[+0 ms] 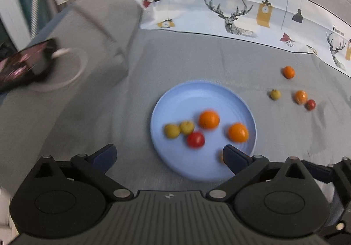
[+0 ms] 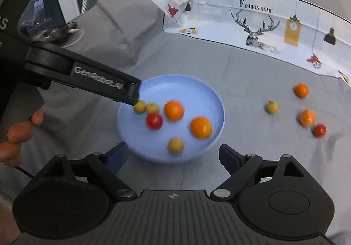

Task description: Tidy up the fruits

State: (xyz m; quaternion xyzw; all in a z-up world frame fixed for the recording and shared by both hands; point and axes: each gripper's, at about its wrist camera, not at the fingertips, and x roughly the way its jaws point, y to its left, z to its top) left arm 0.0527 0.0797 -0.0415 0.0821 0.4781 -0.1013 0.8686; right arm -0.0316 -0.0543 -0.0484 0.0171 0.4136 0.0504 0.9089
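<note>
- One grey cloth [image 2: 241, 73] covers the whole surface, with a printed deer-pattern sheet [image 2: 263, 25] along its far edge.
- One blue plate [image 2: 197, 91] sits mid-scene, just beyond both tools; its near rim lies between the jaws of the right gripper [image 2: 173, 155].
- Six fruits lie on the plate: two oranges [image 2: 174, 110], one red tomato [image 2: 154, 121], and three yellow-green fruits [image 2: 175, 145], one of them near the front rim.
- Four loose fruits [image 2: 307, 117] rest on the cloth well to the right of the plate: two orange, one yellow-green, one red.
- The left gripper [image 1: 170, 154] hangs over the plate's near-left edge, jaws wide apart with nothing clamped; a small orange shape by its right finger is too blurred to name.
- The right gripper's jaws also stand spread, pressing on nothing.
- A hand [image 2: 19, 133] holds the left tool's handle at the left.
</note>
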